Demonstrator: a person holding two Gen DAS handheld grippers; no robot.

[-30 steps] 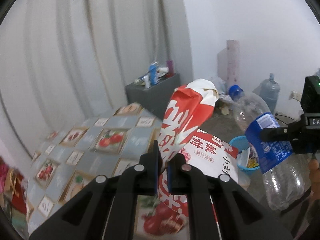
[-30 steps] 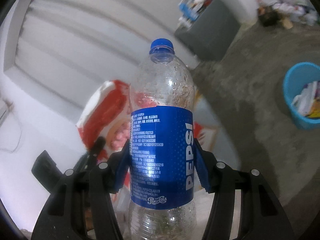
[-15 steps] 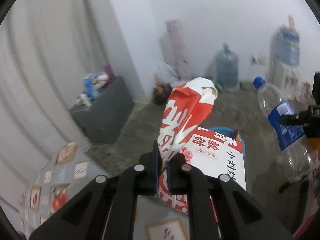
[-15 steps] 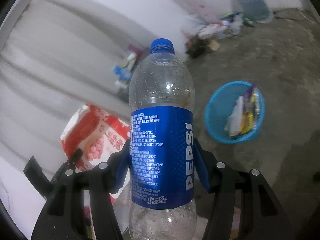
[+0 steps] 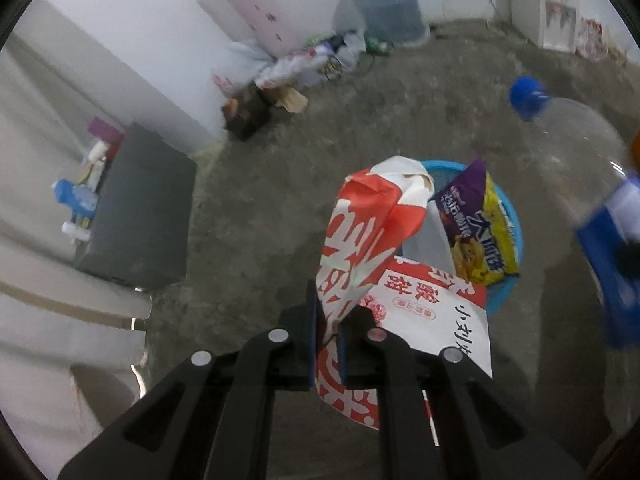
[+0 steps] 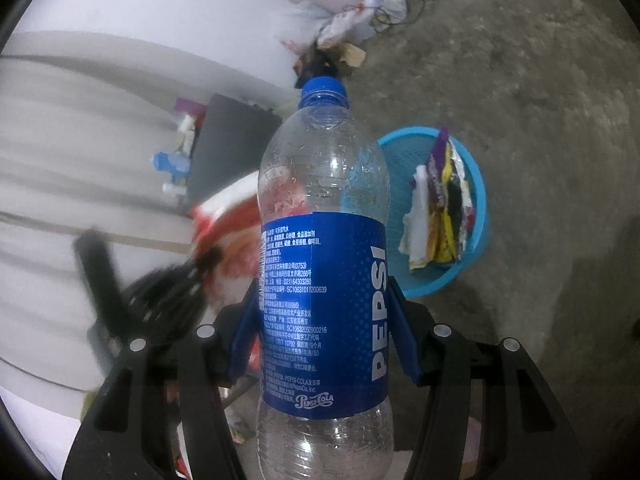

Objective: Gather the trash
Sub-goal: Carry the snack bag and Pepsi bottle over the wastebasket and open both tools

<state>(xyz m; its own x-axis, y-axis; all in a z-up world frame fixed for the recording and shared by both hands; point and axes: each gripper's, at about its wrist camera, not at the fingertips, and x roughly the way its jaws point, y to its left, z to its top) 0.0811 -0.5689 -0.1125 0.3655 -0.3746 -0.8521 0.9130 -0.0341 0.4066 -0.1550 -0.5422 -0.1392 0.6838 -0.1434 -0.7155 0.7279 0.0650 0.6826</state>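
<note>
Right gripper (image 6: 324, 332) clamping Pepsi bottle (image 6: 324, 240), blue basket (image 6: 474, 236) beyond, blurred, perhaps left gripper (image 6: 168, 284)

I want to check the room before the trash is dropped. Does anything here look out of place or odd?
Yes. A heap of bags and wrappers lies loose on the floor by the far wall, not in the blue basket. The basket already holds wrappers standing above its rim. The red and white bag in the left gripper is crumpled.

Bare, unfinished room in home or storage space. Rough concrete floor (image 5: 280, 208), white walls (image 5: 132, 40), pale curtain (image 6: 80, 140). Water jug (image 5: 380, 4) by wall beside litter pile (image 5: 304, 64). Dark cabinet (image 5: 140, 208) topped with bottles. Blue basket (image 6: 460, 216) on floor holds wrappers (image 6: 440, 216).
</note>
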